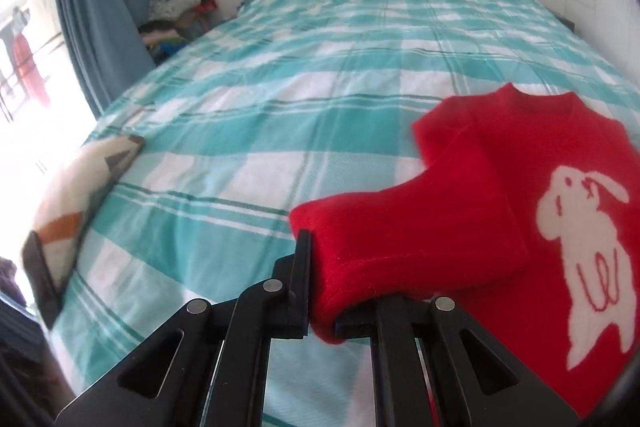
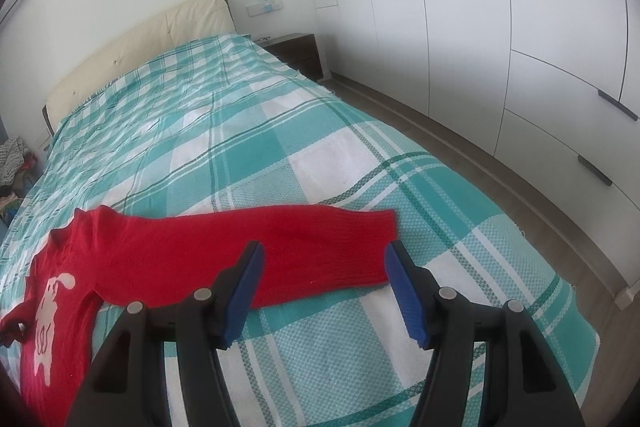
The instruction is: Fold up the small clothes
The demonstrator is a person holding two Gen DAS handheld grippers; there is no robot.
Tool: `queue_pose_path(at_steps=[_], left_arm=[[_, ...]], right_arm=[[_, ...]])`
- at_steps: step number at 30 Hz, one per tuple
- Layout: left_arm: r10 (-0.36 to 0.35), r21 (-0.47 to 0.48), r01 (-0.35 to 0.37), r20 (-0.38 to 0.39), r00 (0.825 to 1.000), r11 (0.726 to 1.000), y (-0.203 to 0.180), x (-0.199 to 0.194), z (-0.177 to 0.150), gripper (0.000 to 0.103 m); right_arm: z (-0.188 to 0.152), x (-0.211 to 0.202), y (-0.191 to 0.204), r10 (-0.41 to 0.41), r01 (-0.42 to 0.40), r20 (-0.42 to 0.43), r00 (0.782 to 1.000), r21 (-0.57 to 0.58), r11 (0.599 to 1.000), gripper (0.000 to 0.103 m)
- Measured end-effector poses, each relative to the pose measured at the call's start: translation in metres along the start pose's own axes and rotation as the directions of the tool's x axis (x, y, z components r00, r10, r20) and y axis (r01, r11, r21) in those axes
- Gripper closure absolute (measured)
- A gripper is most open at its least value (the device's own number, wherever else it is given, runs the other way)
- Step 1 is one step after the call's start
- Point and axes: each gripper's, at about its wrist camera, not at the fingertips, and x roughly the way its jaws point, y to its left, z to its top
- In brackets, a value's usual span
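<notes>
A small red sweater (image 1: 520, 163) with a white rabbit on its front lies on the teal checked bedspread (image 1: 280, 75). My left gripper (image 1: 324, 291) is shut on the cuff of its left sleeve (image 1: 400, 235), which is lifted and folded over toward the sweater's body. In the right wrist view the sweater (image 2: 132, 251) lies at the lower left, its other sleeve (image 2: 312, 239) stretched flat to the right. My right gripper (image 2: 324, 291) is open, its blue pads on either side of that sleeve, just above it.
A folded patterned garment (image 1: 76, 195) lies at the bed's left edge. A clothes pile (image 1: 176, 11) sits beside the blue curtain. The cream headboard (image 2: 132, 51), a nightstand (image 2: 296, 51) and white wardrobes (image 2: 500, 27) stand beyond the bed.
</notes>
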Motion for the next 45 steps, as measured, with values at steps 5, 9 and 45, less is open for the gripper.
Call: queue_pose_path(at_steps=[5,9,45], left_arm=[[0.314,0.234,-0.369,0.24,0.919,0.9,0.03,-0.011,0.005,0.079],[0.183,0.464,-0.373,0.405,0.896,0.803,-0.016,-0.027,-0.043,0.003],[-0.008,-0.428,-0.183,-0.407,0.913,0.885,0.214,0.106,-0.054,0.099]], right_arm=[[0.002,0.0,0.006,0.024,-0.024,0.001,1.0,-0.006,1.0,0.041],[0.0,0.002,0.007,0.02,-0.02,-0.009,1.0,-0.015,1.0,0.041],[0.002,0.004,0.011,0.007,-0.007,0.006,1.0,-0.038,0.999,0.041]])
